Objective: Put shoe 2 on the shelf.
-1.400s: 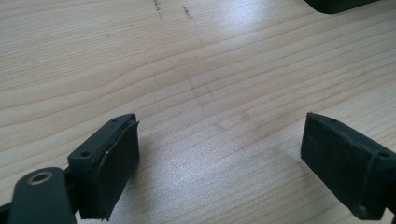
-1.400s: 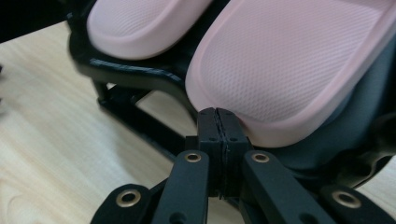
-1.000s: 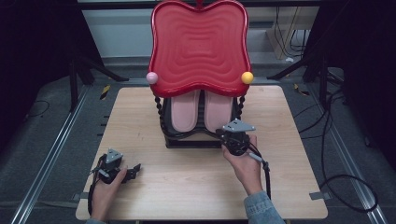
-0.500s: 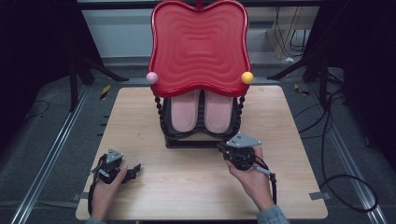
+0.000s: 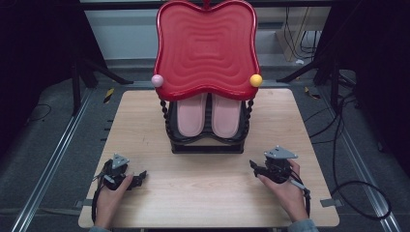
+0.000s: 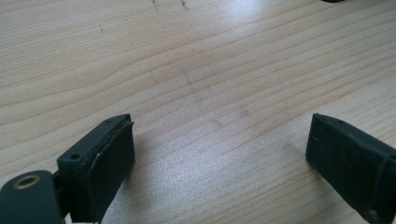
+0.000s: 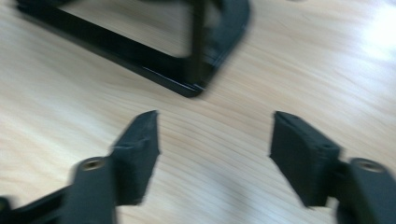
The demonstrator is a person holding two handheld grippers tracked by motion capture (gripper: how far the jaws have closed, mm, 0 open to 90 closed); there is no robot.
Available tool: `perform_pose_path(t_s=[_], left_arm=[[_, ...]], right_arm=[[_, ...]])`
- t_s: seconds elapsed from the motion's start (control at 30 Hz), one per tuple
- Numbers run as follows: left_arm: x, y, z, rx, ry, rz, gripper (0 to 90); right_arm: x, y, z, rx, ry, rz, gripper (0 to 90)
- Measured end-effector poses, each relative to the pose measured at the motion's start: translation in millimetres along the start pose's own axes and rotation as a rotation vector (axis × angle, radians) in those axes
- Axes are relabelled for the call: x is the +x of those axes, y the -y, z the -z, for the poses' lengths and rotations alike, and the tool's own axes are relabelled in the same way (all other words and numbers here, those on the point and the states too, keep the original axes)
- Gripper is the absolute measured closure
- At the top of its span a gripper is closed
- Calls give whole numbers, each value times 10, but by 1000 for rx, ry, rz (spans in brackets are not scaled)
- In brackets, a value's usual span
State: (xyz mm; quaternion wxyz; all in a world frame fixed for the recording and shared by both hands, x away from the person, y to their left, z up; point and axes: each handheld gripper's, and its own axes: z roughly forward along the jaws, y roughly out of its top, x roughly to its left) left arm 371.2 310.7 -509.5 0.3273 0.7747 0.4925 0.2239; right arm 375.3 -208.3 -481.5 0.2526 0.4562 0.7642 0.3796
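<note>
Resting low at the table's (image 5: 300, 121) near edge, the left gripper (image 5: 138, 178) and right gripper (image 5: 255, 167) both stand wide open and empty; the right jaws have just been opening, nothing between them. Beyond them, centred, stands the black rack (image 5: 207, 145) with two pink insoles (image 5: 192, 116) upright under a red tray (image 5: 207, 46). The right gripper is nearer, the rack's base corner (image 7: 196, 84) just ahead of its jaws.

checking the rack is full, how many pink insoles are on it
2. Both stand side by side on the black rack under the red tray: the left insole and the right insole. The tray covers their tops, so more could be hidden behind.
</note>
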Motion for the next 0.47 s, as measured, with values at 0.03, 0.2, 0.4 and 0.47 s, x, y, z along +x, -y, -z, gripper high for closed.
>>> perform_pose_path(t_s=[0.03,0.2,0.4,0.47], left_arm=[[0,0,-1,1,-1,1,71],[1,-1,-2,2,-2,1,65],[2,-2,-3,4,-2,0,61],[2,-3,-4,5,-2,0,57]], right_arm=[[-43,18,-20,14,17,-6,228],[-249,76,-131,84,77,-84,115],[-335,145,-293,155,125,-124,97],[-338,153,-306,151,109,-136,82]])
